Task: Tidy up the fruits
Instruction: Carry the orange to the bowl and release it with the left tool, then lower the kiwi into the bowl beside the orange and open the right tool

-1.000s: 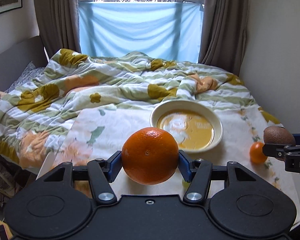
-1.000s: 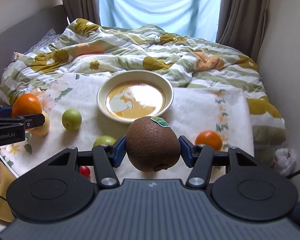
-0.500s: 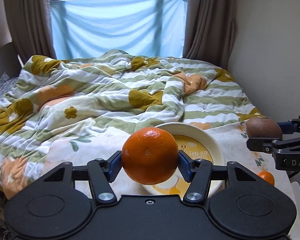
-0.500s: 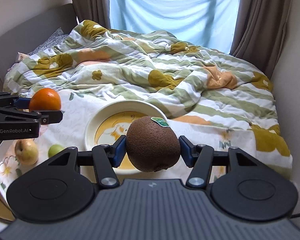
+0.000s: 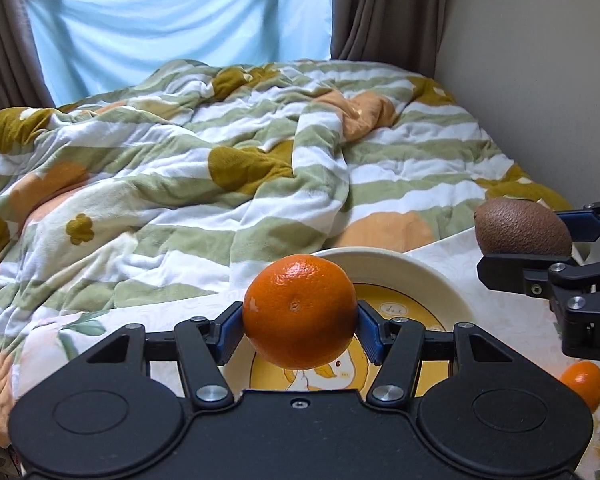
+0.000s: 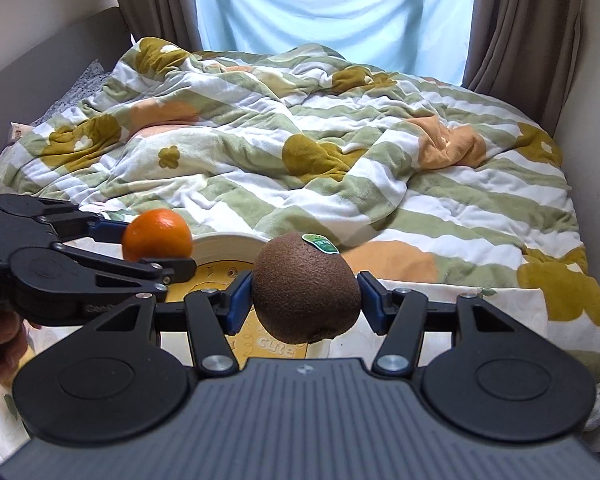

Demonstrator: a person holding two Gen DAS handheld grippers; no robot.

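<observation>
Currently, status by item, all positions relative to the bowl [image 5: 416,276]:
left claw [image 5: 299,330]: closed about halfway, blue pads clamped on the orange [image 5: 300,311]; fruit hangs over the bowl's near-left rim.
right claw [image 6: 306,299]: also about half closed, gripping the kiwi [image 6: 307,287]; seen from the left wrist it sits above the bowl's right side.
bowl: cream rim, yellow printed bottom, looks empty in what shows; rests on a floral cloth [image 5: 100,320] at the bed's near edge.
risk 1: both claws converge on one bowl. Linkages could clash if both go down together.
risk 2: round fruit released from height may bounce out, roll over the cloth and off the bed edge.
risk 3: soft bed under the bowl. A push on the rim could tip it.
risk 4: kiwi is soft; a harder squeeze would bruise it.
nearby: small orange [image 5: 582,382] on the cloth, right of the bowl, below the right claw. Not in the drop path.
behind: rumpled striped quilt [image 6: 300,152] right against the bowl's far rim; curtains beyond.
blocking: nothing over the bowl except the claws themselves.
</observation>
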